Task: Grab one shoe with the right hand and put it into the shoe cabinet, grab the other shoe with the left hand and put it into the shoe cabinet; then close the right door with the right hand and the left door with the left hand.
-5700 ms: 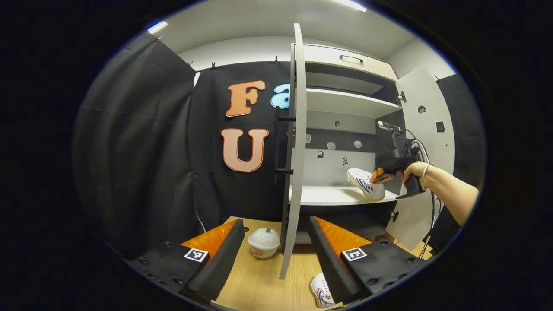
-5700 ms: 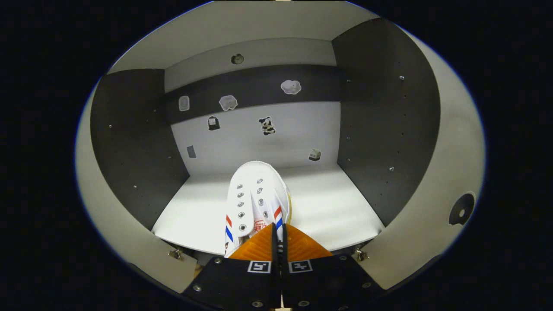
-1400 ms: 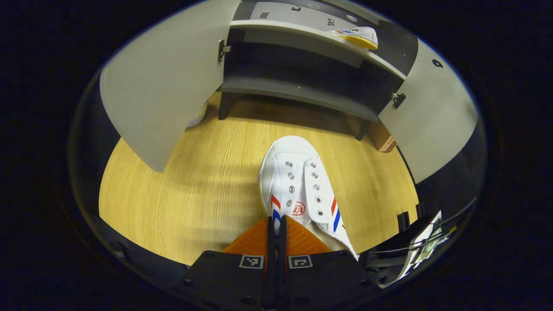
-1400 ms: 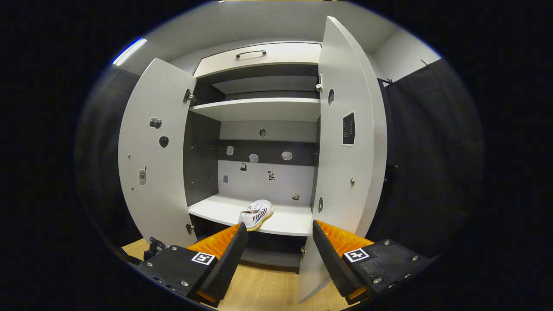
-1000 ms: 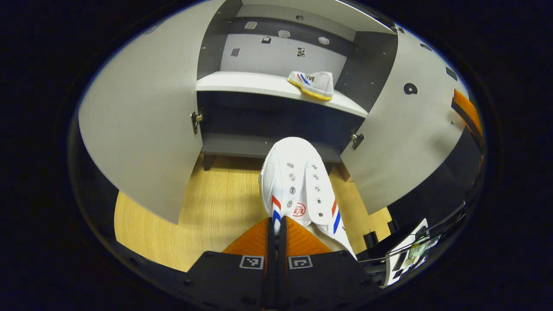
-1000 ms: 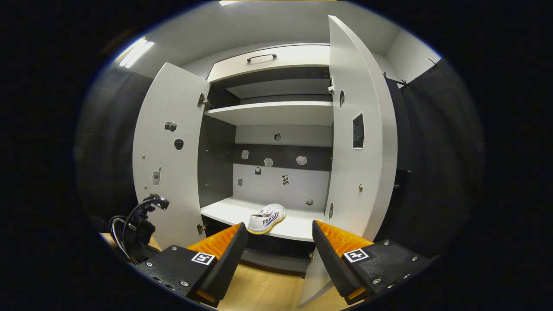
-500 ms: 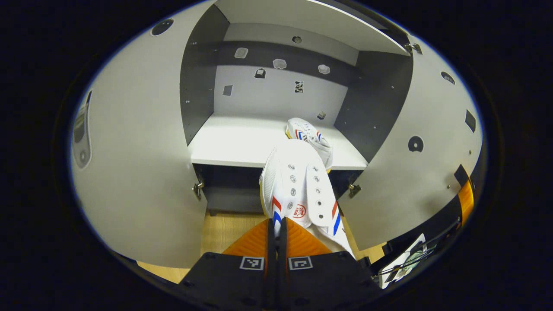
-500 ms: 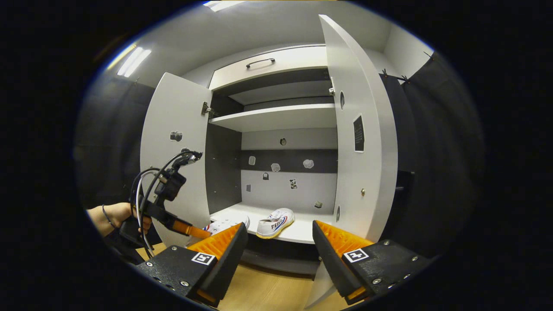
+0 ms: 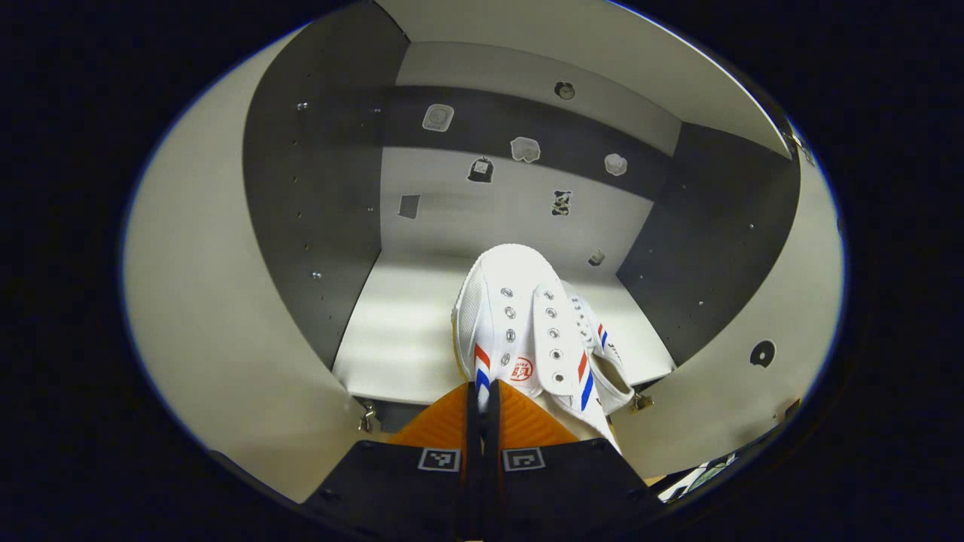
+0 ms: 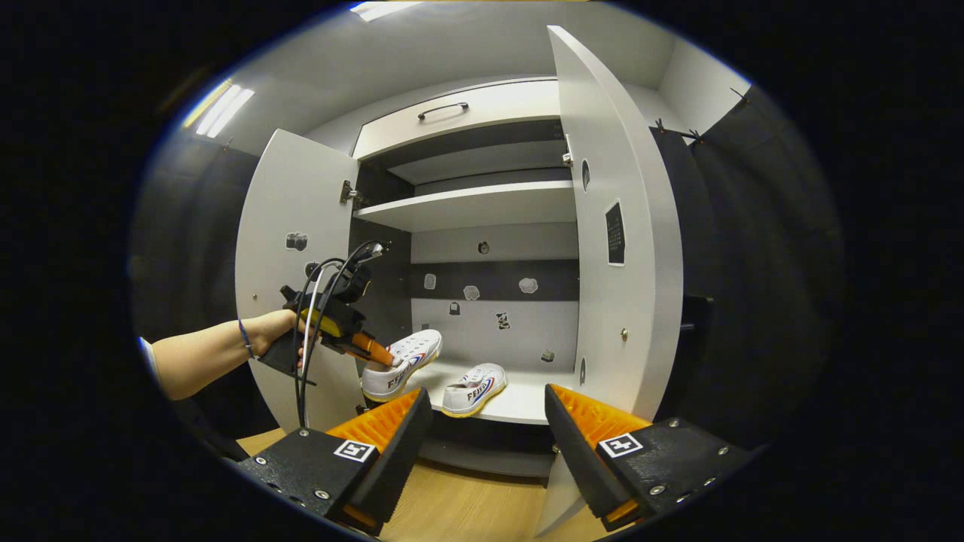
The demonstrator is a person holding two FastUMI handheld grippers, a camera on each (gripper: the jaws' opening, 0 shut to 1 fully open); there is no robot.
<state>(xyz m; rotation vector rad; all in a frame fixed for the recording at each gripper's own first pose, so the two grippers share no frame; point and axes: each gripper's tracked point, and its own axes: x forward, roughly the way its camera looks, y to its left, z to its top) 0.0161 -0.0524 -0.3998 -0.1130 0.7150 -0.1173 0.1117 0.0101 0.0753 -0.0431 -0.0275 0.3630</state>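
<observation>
L fingers (image 9: pixel 482 410) grip 2nd shoe (image 9: pixel 520 324), toe pointing far over shelf (image 9: pixel 392 331), left of 1st shoe (image 10: pixel 473 389). R fingers (image 10: pixel 482 444) open, empty.

Light comes from ceiling strip lamps (image 10: pixel 217 108) at top left of my right gripper view, bright w/ slight glare, and the cabinet (image 10: pixel 482 207) shelves pick it up evenly while the booth sides go dim. In my left gripper view the shelf board (image 9: pixel 403 331) has a bright band across it, the white shoe (image 9: pixel 520 331) is near blown out, and the dark side walls stay murky. Both views sharp in the middle, no motion blur, but strong fisheye bend at edges, so the doors (image 10: pixel 625 248) curve and soften toward the rim.
</observation>
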